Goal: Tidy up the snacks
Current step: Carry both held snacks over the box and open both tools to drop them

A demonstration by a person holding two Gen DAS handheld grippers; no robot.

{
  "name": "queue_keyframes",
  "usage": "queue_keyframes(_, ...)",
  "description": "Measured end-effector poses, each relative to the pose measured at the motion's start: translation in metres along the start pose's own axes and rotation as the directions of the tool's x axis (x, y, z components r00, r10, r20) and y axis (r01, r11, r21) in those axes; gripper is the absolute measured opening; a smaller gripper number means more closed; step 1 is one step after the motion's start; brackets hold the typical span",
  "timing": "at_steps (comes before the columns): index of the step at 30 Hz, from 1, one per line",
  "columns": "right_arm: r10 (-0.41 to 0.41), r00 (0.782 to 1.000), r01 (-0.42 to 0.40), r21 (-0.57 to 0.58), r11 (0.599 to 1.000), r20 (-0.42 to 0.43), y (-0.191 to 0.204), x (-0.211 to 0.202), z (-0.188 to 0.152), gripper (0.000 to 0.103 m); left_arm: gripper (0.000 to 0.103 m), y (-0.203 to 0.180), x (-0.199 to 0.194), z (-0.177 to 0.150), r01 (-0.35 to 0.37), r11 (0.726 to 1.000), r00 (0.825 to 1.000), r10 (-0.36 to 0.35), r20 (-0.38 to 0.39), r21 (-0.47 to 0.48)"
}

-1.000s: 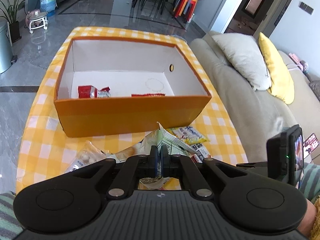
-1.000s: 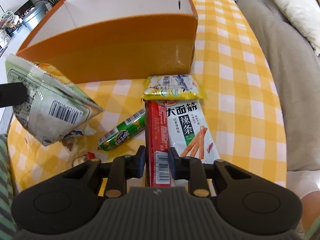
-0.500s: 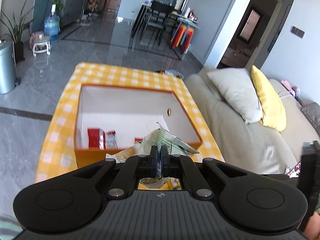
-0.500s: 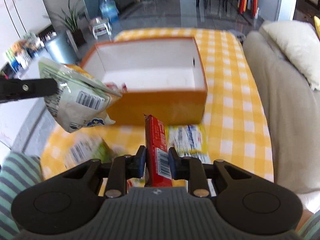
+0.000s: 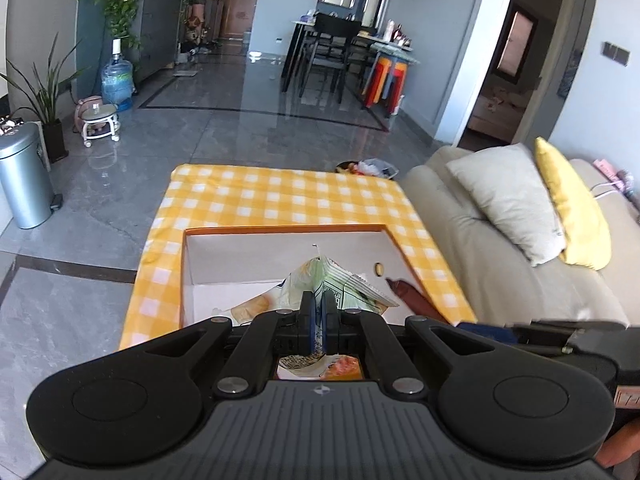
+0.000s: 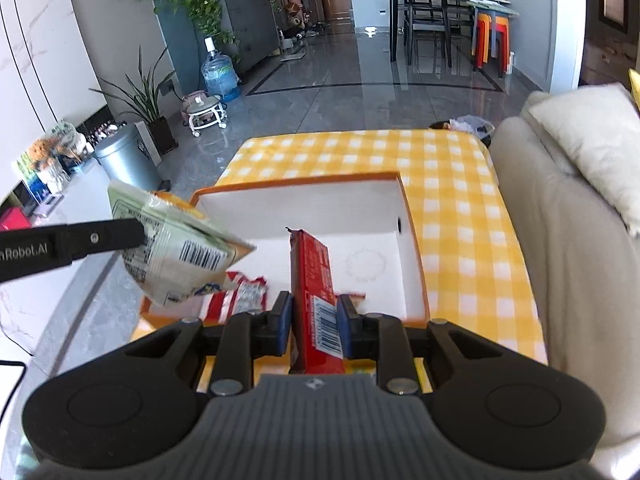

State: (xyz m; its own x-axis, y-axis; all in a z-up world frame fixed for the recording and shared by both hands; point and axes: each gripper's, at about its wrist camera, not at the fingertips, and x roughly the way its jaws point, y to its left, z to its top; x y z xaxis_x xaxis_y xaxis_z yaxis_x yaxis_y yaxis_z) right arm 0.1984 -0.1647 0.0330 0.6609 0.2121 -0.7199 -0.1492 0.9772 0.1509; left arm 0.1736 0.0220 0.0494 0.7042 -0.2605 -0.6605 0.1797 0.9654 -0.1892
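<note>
Right view only: red wrappers (image 6: 240, 294) in orange box (image 6: 414, 264), barcoded bag (image 6: 180, 252)

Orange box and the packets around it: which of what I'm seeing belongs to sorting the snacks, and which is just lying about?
Job:
- orange box
- green packet, in left hand-held gripper
- red bar, in right hand-held gripper
- red-and-white packets in the box

Lying about:
- checked cloth
- sofa, pillow
- bin, water bottle, plants

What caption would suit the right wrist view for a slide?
Right gripper holds a red snack bar above the orange box; left gripper holds a green snack bag beside it.
</note>
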Motion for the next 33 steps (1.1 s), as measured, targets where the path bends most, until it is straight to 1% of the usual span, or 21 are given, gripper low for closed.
queue_keyframes(6,-0.036,0.999,0.035,-0.062,0.997,-0.027,0.005,0.042,0.029,0.021,0.002,0.003,0.035,0.005,-0.048,0.998,0.996,0.051,-0.069,0.038)
queue_keyframes(11,-0.064,0.996,0.054,-0.129,0.990,-0.069,0.002,0.078,0.039,0.021,0.002,0.006,0.066,0.001,-0.084,0.995,0.986,0.090,-0.137,0.046)
queue_keyframes(16,-0.102,0.989,0.085,-0.155,0.984,-0.108,-0.005,0.107,0.038,0.021,0.002,0.007,0.090,-0.005,-0.115,0.991,0.972,0.126,-0.199,0.067)
queue_keyframes(20,-0.131,0.983,0.107,-0.182,0.977,-0.128,-0.007,0.129,0.036,0.021,0.002,0.005,0.106,-0.010,-0.116,0.989,0.962,0.134,-0.238,0.091)
queue_keyframes(26,-0.155,0.972,0.124,-0.177,0.976,-0.178,-0.011,0.153,0.026,0.021,0.002,0.003,0.125,-0.016,-0.118,0.986,0.946,0.147,-0.288,0.118)
queue_keyframes(30,-0.179,0.962,0.140,-0.190,0.972,-0.204,-0.013,0.165,0.021,0.021,0.002,0.001,0.136,-0.020,-0.118,0.984,0.939,0.154,-0.307,0.133)
queue_keyframes(33,-0.183,0.958,0.142,-0.187,0.972,-0.221,-0.013,0.168,0.019,0.021,0.003,0.000,0.140,-0.020,-0.110,0.984,0.939,0.148,-0.309,0.138)
